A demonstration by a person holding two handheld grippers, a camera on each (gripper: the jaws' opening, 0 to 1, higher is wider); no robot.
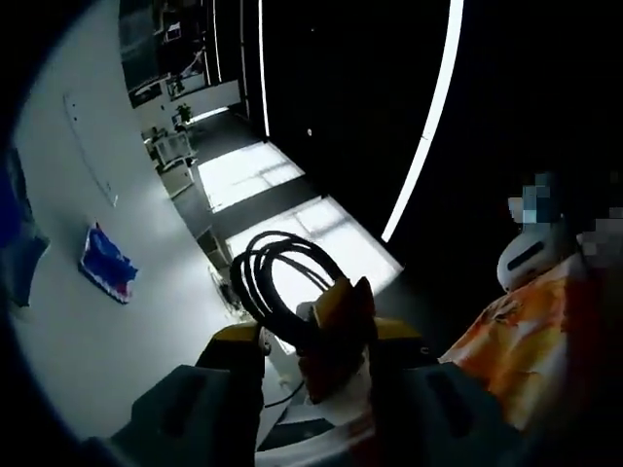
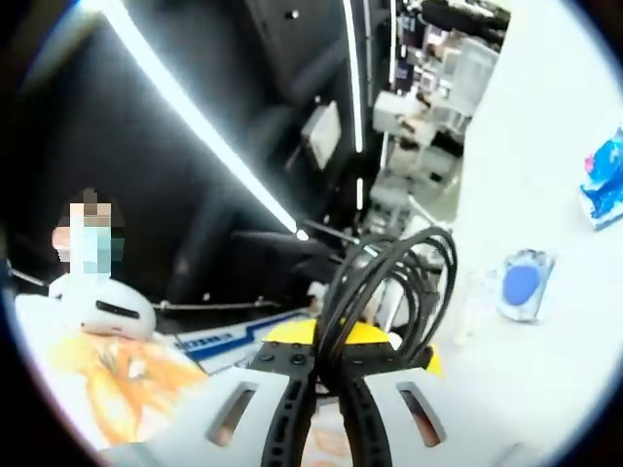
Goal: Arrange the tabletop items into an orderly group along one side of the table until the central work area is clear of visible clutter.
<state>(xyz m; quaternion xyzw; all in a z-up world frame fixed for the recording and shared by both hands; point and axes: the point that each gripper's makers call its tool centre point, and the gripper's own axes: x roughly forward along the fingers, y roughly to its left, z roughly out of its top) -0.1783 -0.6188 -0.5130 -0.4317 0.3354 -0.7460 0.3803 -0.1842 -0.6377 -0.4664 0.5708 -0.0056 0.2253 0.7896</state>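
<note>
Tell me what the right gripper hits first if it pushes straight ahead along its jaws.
Nothing new at first: the right gripper is already shut on the coiled black cable. Past the loops lie dark, distant room fixtures; depth is unclear, but the way looks free.

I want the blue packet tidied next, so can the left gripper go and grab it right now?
Probably not yet: the left gripper looks shut on the black cable coil, so it isn't free. The blue packet lies unobstructed on the white table.
</note>
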